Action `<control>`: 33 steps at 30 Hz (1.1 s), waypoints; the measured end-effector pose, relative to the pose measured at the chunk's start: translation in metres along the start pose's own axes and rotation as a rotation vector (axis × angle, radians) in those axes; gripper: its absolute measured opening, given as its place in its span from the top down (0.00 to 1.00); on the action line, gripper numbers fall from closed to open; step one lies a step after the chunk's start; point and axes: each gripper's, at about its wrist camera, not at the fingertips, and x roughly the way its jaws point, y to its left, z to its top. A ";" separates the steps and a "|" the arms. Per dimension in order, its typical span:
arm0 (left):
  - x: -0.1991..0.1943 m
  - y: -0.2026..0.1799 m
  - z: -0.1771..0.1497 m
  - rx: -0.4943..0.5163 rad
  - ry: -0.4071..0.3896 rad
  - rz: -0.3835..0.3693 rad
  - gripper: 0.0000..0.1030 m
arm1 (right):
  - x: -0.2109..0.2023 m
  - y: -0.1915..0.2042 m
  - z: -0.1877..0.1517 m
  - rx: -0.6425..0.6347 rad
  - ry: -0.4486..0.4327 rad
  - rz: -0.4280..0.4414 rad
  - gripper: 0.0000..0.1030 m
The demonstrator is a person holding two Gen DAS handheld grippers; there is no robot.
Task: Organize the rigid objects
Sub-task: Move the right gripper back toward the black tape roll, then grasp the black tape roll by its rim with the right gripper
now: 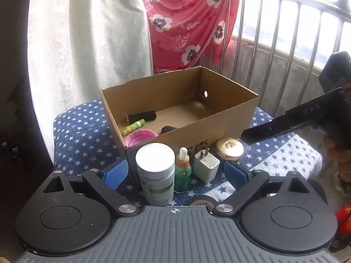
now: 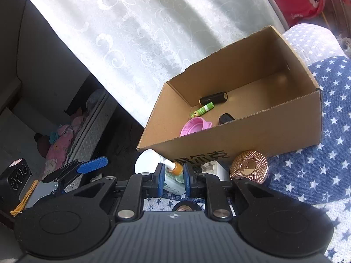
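Open brown corrugated cardboard box (image 1: 219, 125), printed with dark characters on its near wall, standing on a blue cloth with white stars (image 1: 83, 135). Contents, gathered at the box's left end: one black cylinder (image 1: 142, 115) lying on its side by the far wall; one green patterned tube (image 1: 133, 127) lying just in front of it; one pink collapsible silicone cup (image 1: 141, 137) nearest the front left corner; one small black rounded item (image 1: 168, 129) against the near wall, kind not discernible. Outside the box, in a row along its near wall, left to right: one white-capped plastic bottle with green label (image 1: 155, 171), upright; one green glass dropper bottle with orange collar and white bulb (image 1: 183, 171), upright, just beside the first; one white two-pin plug adapter (image 1: 206, 166), prongs up; one rose-gold ribbed round lid or jar (image 1: 230, 148), farthest right. Left gripper (image 1: 175, 173): blue-padded jaws spread wide, holding nothing, low in front of the row with the two bottles and adapter between its fingers but apart from them. Right gripper (image 2: 173, 178): jaws drawn narrow, blue pads (image 2: 161, 179) flanking the dropper bottle at the collar; whether they actually press on it cannot be told. Background: pale patterned curtain (image 1: 87, 32), red floral fabric (image 1: 186, 26) draped over a metal railing (image 1: 285, 32).
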 end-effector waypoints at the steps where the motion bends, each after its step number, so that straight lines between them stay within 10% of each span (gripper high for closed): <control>1: 0.004 -0.005 -0.008 0.011 0.013 -0.009 0.06 | 0.005 -0.002 -0.011 -0.004 0.005 -0.016 0.81; 9: 0.056 -0.042 -0.054 0.051 0.141 0.032 0.06 | 0.060 -0.024 -0.056 0.063 0.113 -0.077 0.79; 33: 0.066 -0.038 -0.074 0.028 0.141 0.024 0.35 | 0.078 0.000 -0.075 -0.118 0.114 -0.180 0.80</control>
